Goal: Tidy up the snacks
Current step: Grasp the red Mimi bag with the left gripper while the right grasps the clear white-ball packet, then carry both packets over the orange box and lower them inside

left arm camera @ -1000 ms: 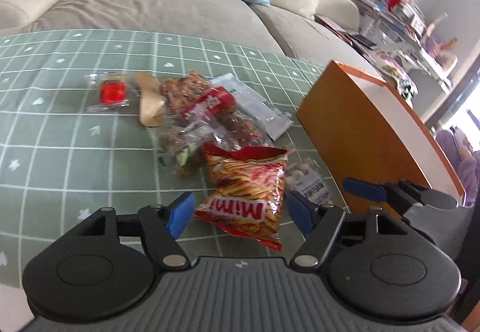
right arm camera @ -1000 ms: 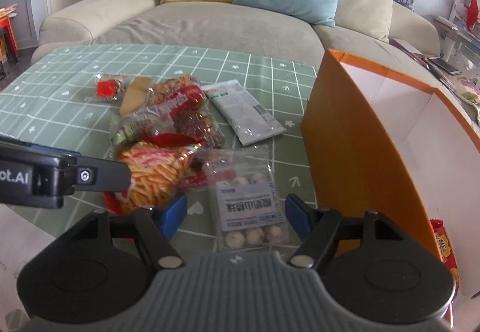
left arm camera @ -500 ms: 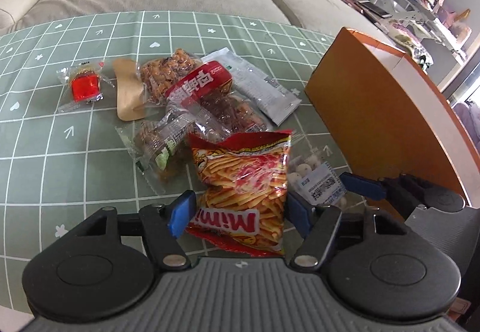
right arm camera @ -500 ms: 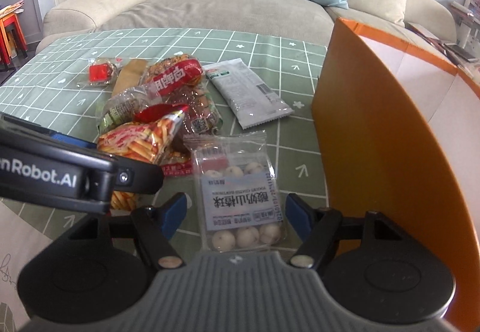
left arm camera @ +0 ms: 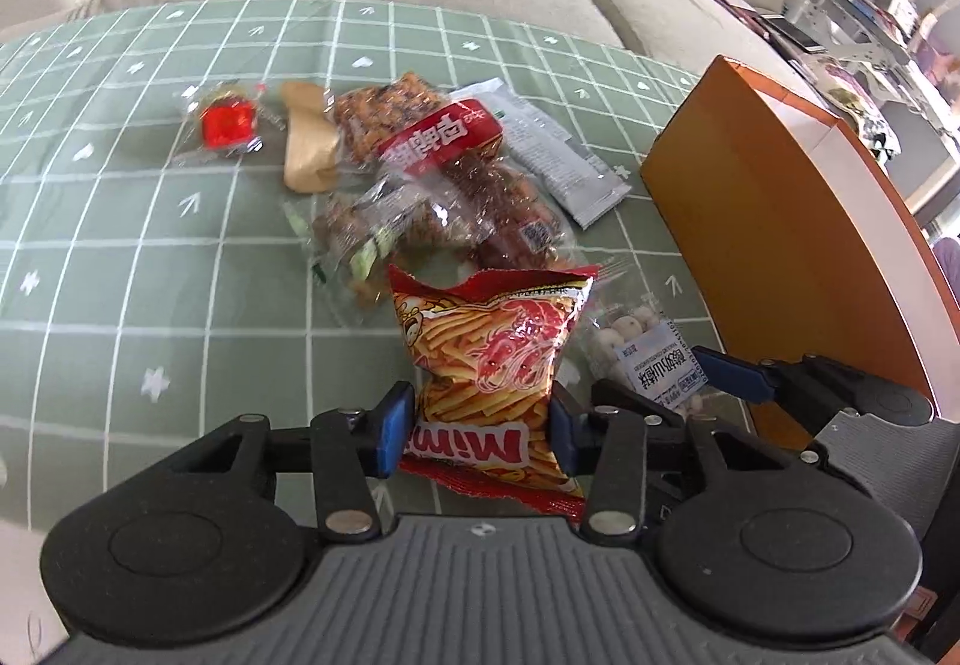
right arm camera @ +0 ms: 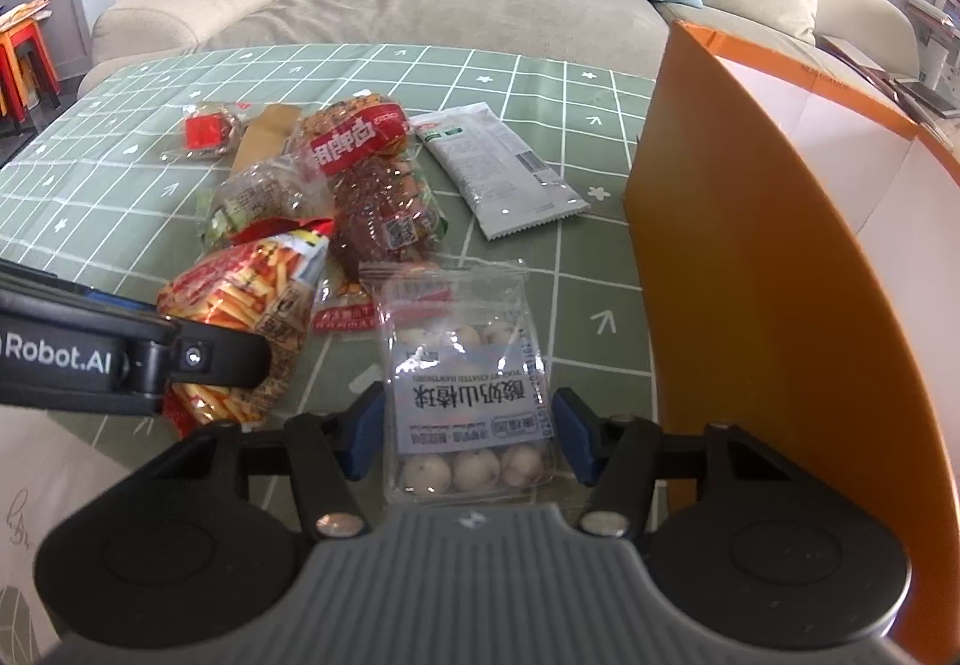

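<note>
Snacks caught in both claws.
Left gripper (left arm camera: 481, 428) pinches the Mimi bag (left arm camera: 495, 365); right gripper (right arm camera: 468, 431) narrowly straddles the ball packet (right arm camera: 465, 389), lengthwise ahead, orange box (right arm camera: 780, 269) right.

Bright daylight from the far right; glare on the wrappers (left arm camera: 420, 209); soft shadows; edges bend, corners go dark.

Left black two-finger gripper with blue pads (left arm camera: 480, 428) is low over the table, pointing forward, its pads pinched in tight against both sides of the red-and-yellow fries snack bag (left arm camera: 492, 365). Right black gripper with blue pads (right arm camera: 471, 434) sits just beside it, fingers level, straddling the clear packet of white balls (right arm camera: 471, 395); its pads look to be at the packet's edges, grip unclear.
</note>
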A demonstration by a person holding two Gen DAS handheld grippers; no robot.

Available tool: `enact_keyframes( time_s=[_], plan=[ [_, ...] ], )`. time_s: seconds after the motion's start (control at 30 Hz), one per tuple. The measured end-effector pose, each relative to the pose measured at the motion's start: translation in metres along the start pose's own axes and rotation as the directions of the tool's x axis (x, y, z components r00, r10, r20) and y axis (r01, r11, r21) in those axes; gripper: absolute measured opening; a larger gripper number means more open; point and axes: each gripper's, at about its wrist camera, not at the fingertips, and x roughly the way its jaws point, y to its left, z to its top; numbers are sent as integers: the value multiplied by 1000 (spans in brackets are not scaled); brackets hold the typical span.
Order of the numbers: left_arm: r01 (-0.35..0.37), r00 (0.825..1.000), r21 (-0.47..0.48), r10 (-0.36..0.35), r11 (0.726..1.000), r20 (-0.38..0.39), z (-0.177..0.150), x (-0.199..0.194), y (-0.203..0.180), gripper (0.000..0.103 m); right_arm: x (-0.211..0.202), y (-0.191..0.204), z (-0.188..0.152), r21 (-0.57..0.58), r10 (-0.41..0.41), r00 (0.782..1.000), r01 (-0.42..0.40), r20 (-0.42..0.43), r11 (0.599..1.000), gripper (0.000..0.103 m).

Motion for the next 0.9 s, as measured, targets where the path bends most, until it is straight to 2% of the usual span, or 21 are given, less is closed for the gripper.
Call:
enact_keyframes(
  time_s=[0.33,0.63,0.9],
  plan=[
    [-78,997,-60,78,995,10,-16,-30,-8,50,-31,12,-8,-78,15,1000,-14,12,997,56],
    [-79,996,-90,82,993,29,-21,-60,-22,48,-70,16,-7,-105,28,999,-23,46,994,56],
    [-74,997,-142,78,987,24,-19,-81,-36,48,-99,8,0,-164,25,1000,-22,15,986,56]
  ],
)
